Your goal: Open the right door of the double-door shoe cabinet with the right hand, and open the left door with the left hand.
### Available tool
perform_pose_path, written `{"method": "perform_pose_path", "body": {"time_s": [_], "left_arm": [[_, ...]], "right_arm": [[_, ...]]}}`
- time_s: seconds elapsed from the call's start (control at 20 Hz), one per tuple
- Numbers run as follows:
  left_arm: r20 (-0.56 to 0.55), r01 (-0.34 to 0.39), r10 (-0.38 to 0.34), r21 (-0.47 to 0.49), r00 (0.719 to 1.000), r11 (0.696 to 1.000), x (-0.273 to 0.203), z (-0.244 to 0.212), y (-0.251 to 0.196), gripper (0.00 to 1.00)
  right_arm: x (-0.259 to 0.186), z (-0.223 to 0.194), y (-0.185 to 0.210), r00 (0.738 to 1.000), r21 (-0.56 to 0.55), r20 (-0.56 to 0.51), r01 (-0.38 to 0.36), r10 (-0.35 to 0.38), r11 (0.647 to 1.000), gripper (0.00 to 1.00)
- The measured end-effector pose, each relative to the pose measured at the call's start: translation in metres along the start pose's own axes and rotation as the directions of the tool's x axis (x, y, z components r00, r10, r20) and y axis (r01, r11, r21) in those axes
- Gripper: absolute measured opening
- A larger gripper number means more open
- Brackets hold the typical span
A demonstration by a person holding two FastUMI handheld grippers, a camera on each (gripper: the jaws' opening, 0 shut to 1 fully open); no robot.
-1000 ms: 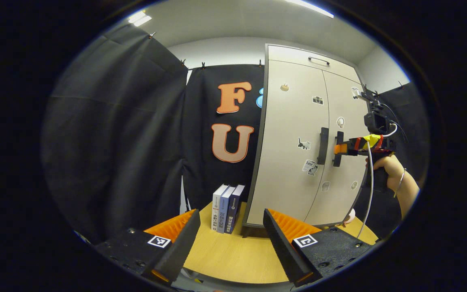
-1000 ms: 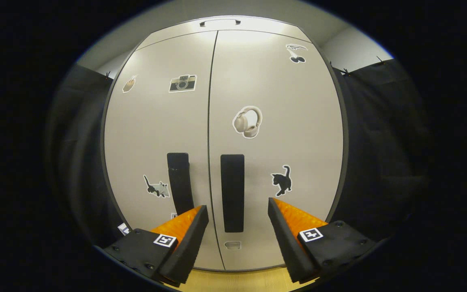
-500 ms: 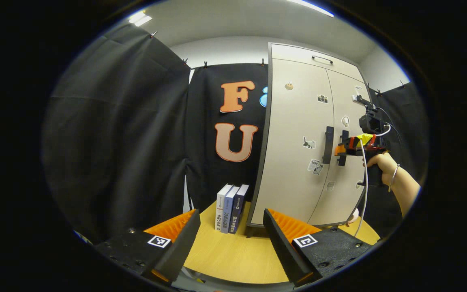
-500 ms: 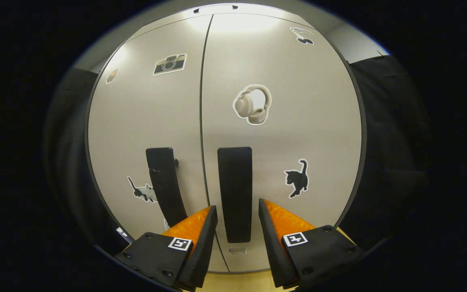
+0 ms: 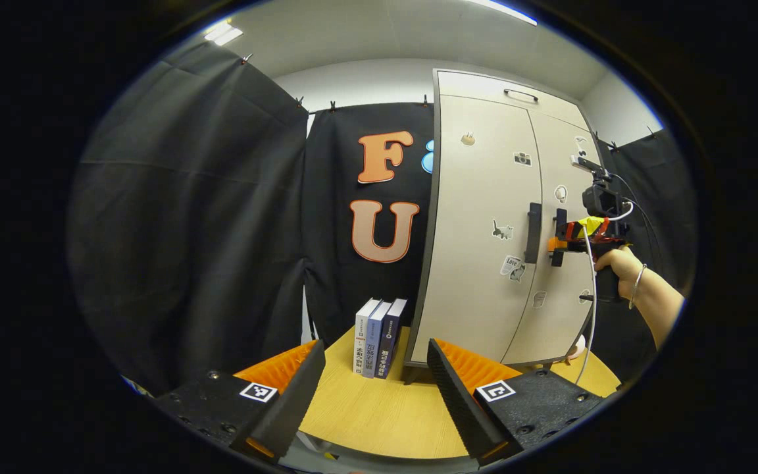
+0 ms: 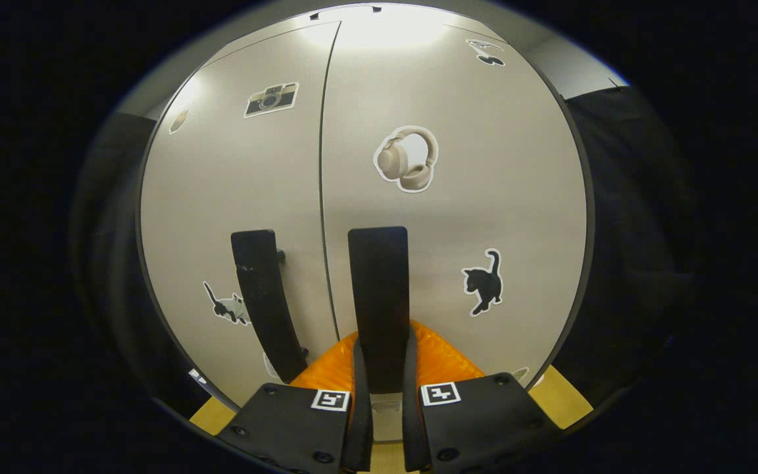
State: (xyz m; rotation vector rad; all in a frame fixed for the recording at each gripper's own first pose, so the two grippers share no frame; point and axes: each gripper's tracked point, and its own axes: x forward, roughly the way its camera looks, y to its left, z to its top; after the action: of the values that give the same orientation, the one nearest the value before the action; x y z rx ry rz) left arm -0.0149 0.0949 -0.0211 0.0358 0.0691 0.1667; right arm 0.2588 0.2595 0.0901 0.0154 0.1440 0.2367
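Cabinet: the shoe cabinet [image 5: 484, 217] is stood on the table [image 5: 372, 408], both doors seen closed.
Right handle [image 6: 379, 296]: its long axis is upright; it is set between the right gripper [image 6: 382, 368] jaws, which are clamped on it.
Left handle [image 5: 533, 224]: placed far right of the left gripper [image 5: 376, 368].
Left jaws: held wide apart, nothing gripped.

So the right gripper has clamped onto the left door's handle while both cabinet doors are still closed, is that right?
Not quite. The right gripper is clamped on the right door's handle, not the left one; the left door's handle stands free beside it. The right gripper view shows this. Both doors do look closed.
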Motion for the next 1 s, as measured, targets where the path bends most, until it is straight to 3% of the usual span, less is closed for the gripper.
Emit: {"method": "perform_pose_path", "body": {"time_s": [0.1,0.15,1.0], "left_arm": [[-0.003,0.006,-0.006,-0.003,1.000,1.000,-0.003,-0.001,-0.002,0.95],[-0.005,0.010,-0.010,-0.005,1.000,1.000,-0.004,-0.003,-0.005,0.95],[0.009,0.056,-0.056,-0.006,0.998,0.998,-0.028,0.007,-0.032,0.95]], "right_arm": [[-0.005,-0.001,-0.001,1.000,0.008,-0.001,-0.010,0.010,1.000,0.26],[-0.010,-0.001,0.000,1.000,0.036,0.006,-0.020,0.020,0.999,0.16],[-0.051,-0.001,-0.022,0.999,-0.024,0.023,-0.041,0.041,0.999,0.17]]}}
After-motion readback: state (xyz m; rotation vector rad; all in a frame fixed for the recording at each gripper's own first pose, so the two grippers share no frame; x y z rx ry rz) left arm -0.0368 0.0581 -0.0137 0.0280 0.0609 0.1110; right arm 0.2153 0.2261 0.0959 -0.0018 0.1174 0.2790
